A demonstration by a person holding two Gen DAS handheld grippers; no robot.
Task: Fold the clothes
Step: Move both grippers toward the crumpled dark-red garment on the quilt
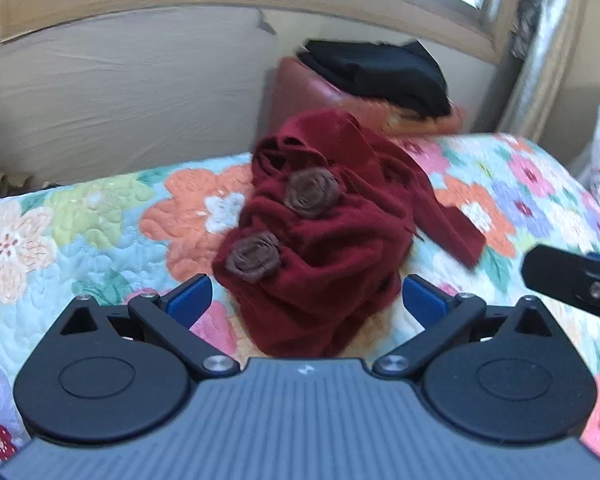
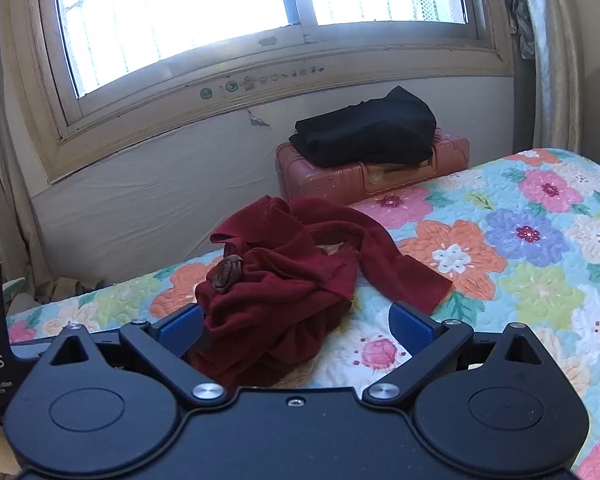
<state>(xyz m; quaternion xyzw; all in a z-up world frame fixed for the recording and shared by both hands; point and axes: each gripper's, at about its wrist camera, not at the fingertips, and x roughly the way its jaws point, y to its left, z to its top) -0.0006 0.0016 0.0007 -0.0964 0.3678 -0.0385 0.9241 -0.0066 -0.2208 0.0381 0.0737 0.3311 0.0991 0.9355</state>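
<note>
A crumpled dark red garment (image 1: pixel 328 248) with two brown fabric rosettes (image 1: pixel 312 192) lies in a heap on the floral quilt (image 1: pixel 100 224). My left gripper (image 1: pixel 306 300) is open, its blue pads either side of the heap's near end, holding nothing. In the right wrist view the same garment (image 2: pixel 284 292) lies ahead and left, a strip trailing right. My right gripper (image 2: pixel 296 328) is open, its left pad (image 2: pixel 180 330) against the heap's edge. The right gripper's tip shows at the left view's right edge (image 1: pixel 572 280).
A reddish suitcase (image 2: pixel 380 176) stands beyond the bed's far edge with folded black clothing (image 2: pixel 364 132) on top. A wall and window (image 2: pixel 220 12) lie behind. The quilt (image 2: pixel 520 264) stretches to the right.
</note>
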